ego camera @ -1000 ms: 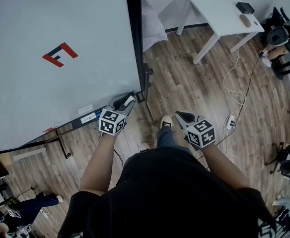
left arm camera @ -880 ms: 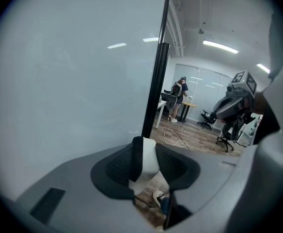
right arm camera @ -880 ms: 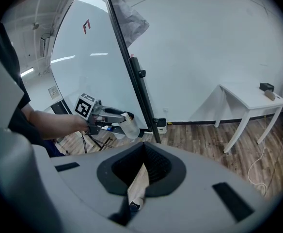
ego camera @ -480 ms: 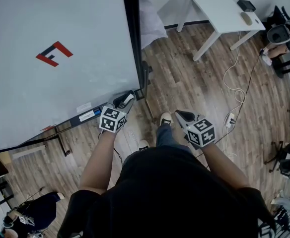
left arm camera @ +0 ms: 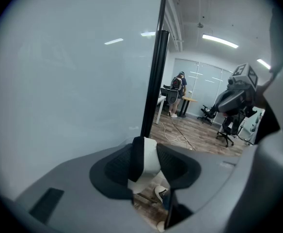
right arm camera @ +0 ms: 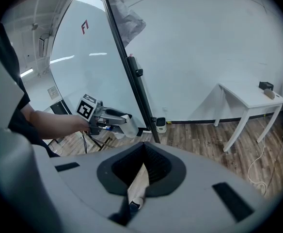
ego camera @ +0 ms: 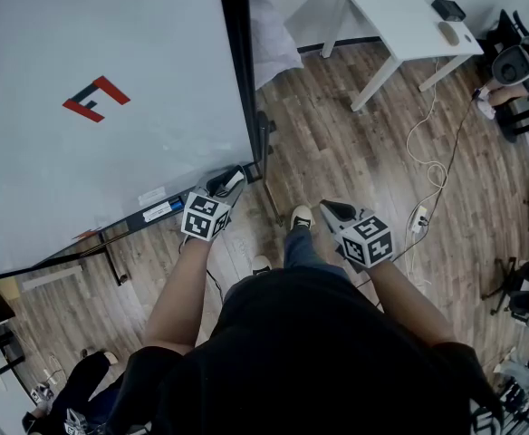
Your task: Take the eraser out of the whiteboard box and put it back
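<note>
My left gripper (ego camera: 232, 182) is at the right end of the whiteboard's tray (ego camera: 156, 213), low against the whiteboard (ego camera: 92, 152). The eraser (left arm camera: 145, 163), white with a dark strip, sits between its pads, and the jaws are opening. In the right gripper view the eraser (right arm camera: 127, 126) shows as a white block at the tip of the left gripper (right arm camera: 118, 120). My right gripper (ego camera: 331, 211) hangs over the wooden floor to the right, apart from the board. Its jaws (right arm camera: 144, 154) are shut with nothing between them.
The board's black edge post (ego camera: 237, 62) runs down to a stand foot. A white table (ego camera: 400, 25) stands at the back right, and a white cable (ego camera: 432, 170) lies on the floor. Office chairs (ego camera: 527, 297) are at the right. Another person (ego camera: 74, 397) is at the bottom left.
Both grippers stay where they were, the eraser still in the left one. The person at the bottom left has moved along the floor.
</note>
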A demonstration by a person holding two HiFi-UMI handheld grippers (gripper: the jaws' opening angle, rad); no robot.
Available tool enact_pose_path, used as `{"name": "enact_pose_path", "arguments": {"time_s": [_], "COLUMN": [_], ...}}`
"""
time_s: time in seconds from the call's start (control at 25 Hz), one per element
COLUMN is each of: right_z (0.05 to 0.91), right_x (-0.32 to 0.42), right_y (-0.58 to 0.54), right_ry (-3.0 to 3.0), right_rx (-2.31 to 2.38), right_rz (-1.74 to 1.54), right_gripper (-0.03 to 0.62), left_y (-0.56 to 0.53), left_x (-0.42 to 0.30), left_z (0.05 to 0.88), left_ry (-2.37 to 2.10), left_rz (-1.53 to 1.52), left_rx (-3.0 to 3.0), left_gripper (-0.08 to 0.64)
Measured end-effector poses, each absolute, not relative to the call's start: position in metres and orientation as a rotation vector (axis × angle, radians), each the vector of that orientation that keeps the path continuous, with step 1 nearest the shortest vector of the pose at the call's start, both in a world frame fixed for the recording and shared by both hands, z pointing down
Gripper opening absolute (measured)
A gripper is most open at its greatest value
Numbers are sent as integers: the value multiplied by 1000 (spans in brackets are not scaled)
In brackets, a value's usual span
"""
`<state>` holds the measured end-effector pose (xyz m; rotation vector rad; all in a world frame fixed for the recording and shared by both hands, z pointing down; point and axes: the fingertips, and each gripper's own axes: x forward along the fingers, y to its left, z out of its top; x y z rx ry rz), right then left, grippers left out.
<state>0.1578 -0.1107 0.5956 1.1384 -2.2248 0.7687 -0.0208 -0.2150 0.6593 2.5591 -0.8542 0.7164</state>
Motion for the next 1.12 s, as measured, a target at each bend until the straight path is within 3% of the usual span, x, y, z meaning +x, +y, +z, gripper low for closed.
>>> {"name": "enact_pose_path", "arguments": {"time_s": [1.12], "right_z": [570], "right_x": [145], "right_y": [-123], "right_ry": [-2267], "right_rx": [1139], "right_rz": [691], "right_gripper": [-6], "left_y": [-210], "left_x": [-50], "left_z": [612], "left_ry": [-925], "left_rz": [620], "left_rx": [2627], "left_gripper": [186]}}
